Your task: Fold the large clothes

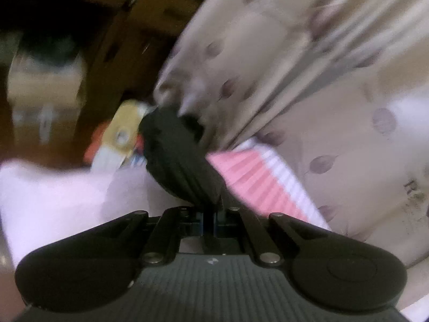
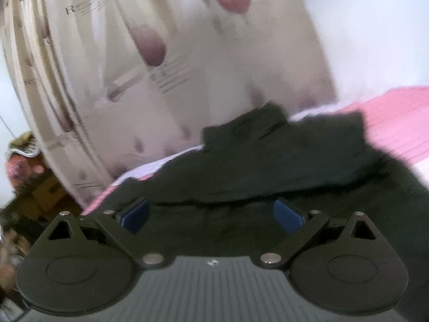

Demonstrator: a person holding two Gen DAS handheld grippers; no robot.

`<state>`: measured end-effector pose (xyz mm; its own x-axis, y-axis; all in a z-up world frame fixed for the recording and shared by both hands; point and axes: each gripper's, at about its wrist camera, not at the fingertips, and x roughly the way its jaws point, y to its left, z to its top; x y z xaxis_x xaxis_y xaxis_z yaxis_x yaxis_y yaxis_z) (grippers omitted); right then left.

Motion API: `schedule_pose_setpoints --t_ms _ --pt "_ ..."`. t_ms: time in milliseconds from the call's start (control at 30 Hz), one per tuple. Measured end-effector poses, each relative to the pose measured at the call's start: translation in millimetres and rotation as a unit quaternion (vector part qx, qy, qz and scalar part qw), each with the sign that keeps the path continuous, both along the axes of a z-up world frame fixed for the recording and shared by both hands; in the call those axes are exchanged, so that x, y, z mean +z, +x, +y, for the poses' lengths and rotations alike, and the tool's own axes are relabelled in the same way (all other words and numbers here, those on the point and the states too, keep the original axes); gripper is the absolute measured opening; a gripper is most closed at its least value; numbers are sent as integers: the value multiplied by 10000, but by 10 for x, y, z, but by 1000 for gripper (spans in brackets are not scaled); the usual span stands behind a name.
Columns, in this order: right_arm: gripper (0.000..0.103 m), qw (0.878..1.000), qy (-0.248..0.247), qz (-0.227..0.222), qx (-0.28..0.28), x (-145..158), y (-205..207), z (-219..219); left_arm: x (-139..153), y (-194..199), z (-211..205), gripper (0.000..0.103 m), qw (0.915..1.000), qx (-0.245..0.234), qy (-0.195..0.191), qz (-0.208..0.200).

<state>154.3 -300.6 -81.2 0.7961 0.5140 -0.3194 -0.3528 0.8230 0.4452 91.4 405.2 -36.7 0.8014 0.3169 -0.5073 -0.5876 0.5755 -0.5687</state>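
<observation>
A black garment [image 2: 281, 166] lies crumpled on a pink striped cover [image 2: 399, 123]. In the right wrist view my right gripper [image 2: 211, 216] hovers at the garment's near edge. Its blue pads [image 2: 288, 216] stand wide apart, and they press on nothing. In the left wrist view a bunched fold of the same black garment [image 1: 179, 161] runs straight out of my left gripper [image 1: 209, 214]. That gripper's jaws are pressed together on the fold. Both views are blurred.
A beige cloth with purple spots [image 1: 295, 67] hangs behind the bed and fills the back of the right wrist view [image 2: 150, 80]. Brown cardboard boxes [image 1: 150, 13] and a yellow-and-red object [image 1: 123, 131] sit at the left. Pale bedding [image 1: 53, 196] lies below them.
</observation>
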Motion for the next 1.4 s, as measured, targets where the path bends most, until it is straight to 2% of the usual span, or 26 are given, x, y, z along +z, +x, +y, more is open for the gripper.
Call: schedule_pose_setpoints --t_ms 100,233,367,533,700,767,900,1067,1200,1267,1300,1333,1367,1400 --pt "100 9992 -260 -92 -289 -37 -7 -171 455 191 -239 5 9988 -202 384 -232" --pt "100 9986 -94 -5 -521 -183 -12 -351 1143 480 -788 5 9904 -741 974 -641" --pt "100 9980 127 143 -608 -322 -22 -452 1668 772 -1603 5 9745 -1499 1370 -952" --pt "100 9969 428 238 -622 -424 -38 -537 1891 1070 -2699 5 9492 -2466 1567 -1171" --pt "100 9943 752 437 -617 -568 -42 -615 1697 1324 -3738 5 9186 -3383 1709 -1121" --pt "100 9930 891 468 -613 -606 -42 -653 1523 1423 -4088 5 9067 -3708 1739 -1006" --pt "100 9915 1049 499 -580 -644 -31 -686 1092 1636 -4628 5 8896 -4179 1737 -619" --pt "100 9907 1164 471 -523 -679 -29 -703 474 1860 -4991 6 8684 -4602 1840 -129" --pt "100 9892 1304 442 -494 -707 -31 -734 123 1882 -5020 8 8589 -4786 1821 22" --pt "100 9887 1347 445 -489 -715 -30 -741 11 1886 -5021 14 8558 -4855 1786 13" --pt "100 9886 1353 445 -489 -716 -28 -742 -29 1881 -5025 22 8542 -4876 1804 -26" --pt "100 9886 1352 443 -486 -715 -29 -740 -68 1884 -5049 37 8513 -4912 1844 -77" --pt "100 9887 1351 445 -473 -713 -29 -738 -91 1851 -5053 47 8485 -4948 1872 -127" --pt "100 9886 1359 458 -460 -709 -29 -741 -98 1829 -5057 69 8471 -4958 1907 -177"
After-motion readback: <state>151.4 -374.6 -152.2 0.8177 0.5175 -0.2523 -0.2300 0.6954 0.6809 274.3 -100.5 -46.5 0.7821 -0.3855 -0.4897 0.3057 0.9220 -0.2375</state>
